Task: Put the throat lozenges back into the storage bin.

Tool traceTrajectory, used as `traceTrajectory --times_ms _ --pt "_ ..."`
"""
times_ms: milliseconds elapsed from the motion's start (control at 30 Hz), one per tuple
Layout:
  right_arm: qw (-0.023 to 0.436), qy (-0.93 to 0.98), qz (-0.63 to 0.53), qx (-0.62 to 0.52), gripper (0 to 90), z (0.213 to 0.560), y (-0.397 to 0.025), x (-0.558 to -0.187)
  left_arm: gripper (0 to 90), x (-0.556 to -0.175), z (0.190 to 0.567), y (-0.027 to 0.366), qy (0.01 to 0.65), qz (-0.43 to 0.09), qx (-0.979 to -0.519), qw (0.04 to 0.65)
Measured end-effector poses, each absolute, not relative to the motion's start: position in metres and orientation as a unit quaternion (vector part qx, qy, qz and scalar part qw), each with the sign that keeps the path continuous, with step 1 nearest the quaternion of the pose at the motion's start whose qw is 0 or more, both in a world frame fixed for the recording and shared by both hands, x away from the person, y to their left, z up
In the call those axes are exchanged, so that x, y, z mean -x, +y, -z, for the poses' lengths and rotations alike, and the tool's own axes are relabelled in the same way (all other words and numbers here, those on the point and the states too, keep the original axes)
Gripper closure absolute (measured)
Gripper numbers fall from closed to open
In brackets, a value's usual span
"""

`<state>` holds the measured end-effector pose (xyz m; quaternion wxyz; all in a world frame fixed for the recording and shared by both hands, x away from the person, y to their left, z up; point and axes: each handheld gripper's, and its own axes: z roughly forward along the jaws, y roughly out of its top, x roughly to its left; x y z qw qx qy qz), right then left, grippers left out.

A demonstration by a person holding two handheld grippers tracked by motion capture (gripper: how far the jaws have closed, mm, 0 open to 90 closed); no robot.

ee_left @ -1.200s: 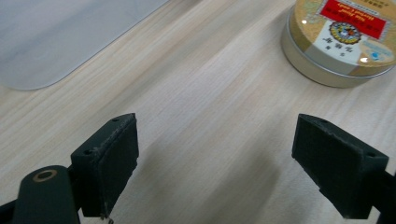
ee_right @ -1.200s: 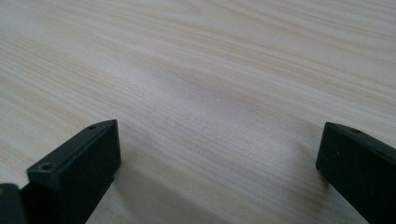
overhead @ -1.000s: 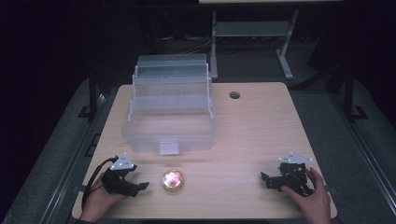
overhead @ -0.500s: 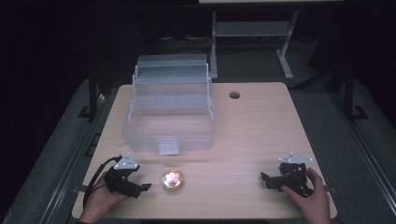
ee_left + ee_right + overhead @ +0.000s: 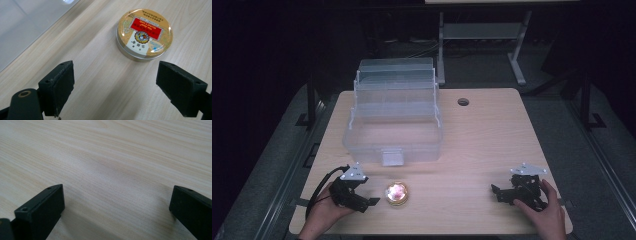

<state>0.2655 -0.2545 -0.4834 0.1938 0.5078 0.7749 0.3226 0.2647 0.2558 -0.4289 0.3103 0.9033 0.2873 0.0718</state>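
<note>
Left gripper [image 5: 115,87] spread wide, both black pads [image 5: 58,85] hovering just above the pale wooden table [image 5: 482,145], nothing held. Ahead of the jaws, near but not touching: a small round gold metal tin [image 5: 144,33] with a red label on its lid, lying flat on the wood. From above, same left gripper [image 5: 367,202] at the near left edge, the tin [image 5: 397,193] just beside its tips. Beyond the tin, near the table's middle: a clear plastic tiered storage box [image 5: 393,120], opened up, trays stepped back.

Right gripper [image 5: 115,210] equally wide apart, empty, bare wood between the pads. From above, resting in a hand at the near right corner [image 5: 504,192], well apart from the tin.
</note>
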Motion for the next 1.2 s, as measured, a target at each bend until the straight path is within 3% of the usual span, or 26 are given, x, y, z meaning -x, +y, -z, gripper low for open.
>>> traceTrajectory --times_ms 1200 --pt "0.194 0.775 -0.323 -0.508 0.0 0.483 -0.255 -0.265 14.2 -0.272 0.422 0.215 0.241 -0.051 -0.92 0.306"
